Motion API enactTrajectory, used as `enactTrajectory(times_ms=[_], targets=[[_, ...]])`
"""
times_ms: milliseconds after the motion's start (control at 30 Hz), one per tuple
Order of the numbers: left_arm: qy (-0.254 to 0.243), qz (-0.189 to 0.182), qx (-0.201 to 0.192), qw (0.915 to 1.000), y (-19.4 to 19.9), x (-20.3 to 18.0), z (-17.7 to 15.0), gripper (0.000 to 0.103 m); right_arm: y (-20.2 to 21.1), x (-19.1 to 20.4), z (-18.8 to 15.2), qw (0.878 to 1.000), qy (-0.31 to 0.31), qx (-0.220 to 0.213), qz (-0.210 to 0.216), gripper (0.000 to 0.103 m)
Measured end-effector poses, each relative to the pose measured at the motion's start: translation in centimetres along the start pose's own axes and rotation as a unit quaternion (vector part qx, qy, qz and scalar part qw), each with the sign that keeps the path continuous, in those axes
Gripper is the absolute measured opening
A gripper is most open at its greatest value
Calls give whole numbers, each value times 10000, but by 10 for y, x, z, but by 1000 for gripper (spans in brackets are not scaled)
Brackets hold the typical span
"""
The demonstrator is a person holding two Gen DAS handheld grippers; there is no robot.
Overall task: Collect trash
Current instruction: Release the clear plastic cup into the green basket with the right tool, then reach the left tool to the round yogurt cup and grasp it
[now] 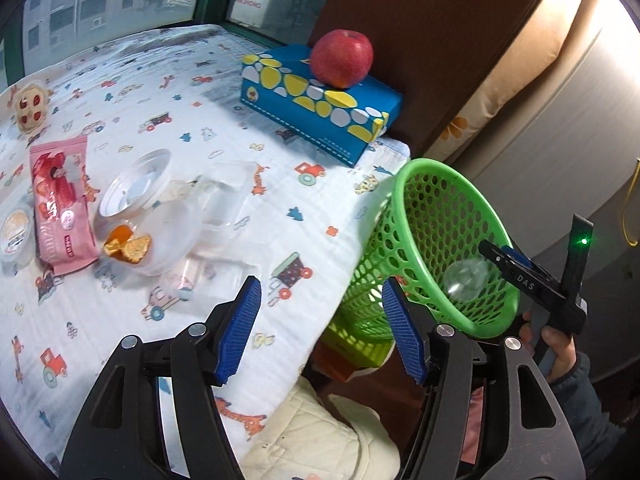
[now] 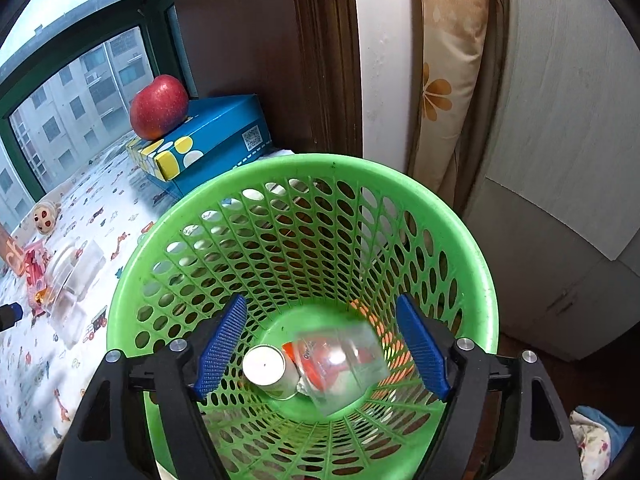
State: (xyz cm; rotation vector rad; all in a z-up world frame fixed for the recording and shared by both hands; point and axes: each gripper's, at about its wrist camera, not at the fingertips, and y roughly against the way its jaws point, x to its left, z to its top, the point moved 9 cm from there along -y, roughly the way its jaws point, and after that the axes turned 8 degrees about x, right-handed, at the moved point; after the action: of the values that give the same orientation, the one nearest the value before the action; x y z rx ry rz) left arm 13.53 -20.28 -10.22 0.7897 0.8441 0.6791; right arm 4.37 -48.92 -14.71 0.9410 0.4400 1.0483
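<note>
Left gripper (image 1: 320, 328): jaws apart, nothing between the blue pads, nothing touched. It hangs over the near edge of the table (image 1: 224, 120), which carries a white cloth printed with cartoon cars and animals.

Right gripper (image 2: 320, 344): jaws apart, released, pads clear of everything. It points down into the mouth of the green basket (image 2: 132, 292). In the left wrist view the right gripper (image 1: 496, 254) reaches over the basket's (image 1: 420, 168) far rim, with a hand (image 1: 560, 352) on its handle.

Inside the basket, directly below and between the right pads: a clear plastic cup (image 2: 344, 368), blurred, with a red-orange wrapper (image 2: 320, 360) showing through it; whether the cup is resting or in the air I cannot tell. Touching it on the left pad's side, a small white cup (image 2: 266, 368) lying on the basket floor.

Trash on the table, ahead and to the left of the left gripper: clear plastic containers (image 1: 224, 200) clustered together, a round clear lid (image 1: 136, 184), a gold and orange foil wrapper (image 1: 128, 246) against them, a pink snack packet (image 1: 60, 204) further left, and a small tub (image 1: 16, 232) at the left edge. A round cartoon-face toy (image 1: 30, 108) lies beyond.

Far ahead, to the right: a blue tissue box (image 1: 316, 108) with a red apple (image 1: 342, 58) on top, against a brown panel.

Obstructions: the basket stands just right of the left gripper's right pad, beside the table edge. A quilted cream garment (image 1: 320, 432) lies beneath.
</note>
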Motion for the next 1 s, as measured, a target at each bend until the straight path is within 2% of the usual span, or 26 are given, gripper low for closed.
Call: enactTrajectory(times_ms=[400, 667, 1000], targets=[[664, 482, -399, 9958, 38, 87, -14, 63, 27, 34, 9, 9991, 218, -291, 229, 76], [1147, 974, -591, 9868, 63, 149, -30, 63, 39, 94, 12, 9952, 682, -365, 606, 78], [1702, 1319, -696, 9741, 77, 213, -42, 63, 33, 174, 4, 9868, 1213, -217, 1050, 78]])
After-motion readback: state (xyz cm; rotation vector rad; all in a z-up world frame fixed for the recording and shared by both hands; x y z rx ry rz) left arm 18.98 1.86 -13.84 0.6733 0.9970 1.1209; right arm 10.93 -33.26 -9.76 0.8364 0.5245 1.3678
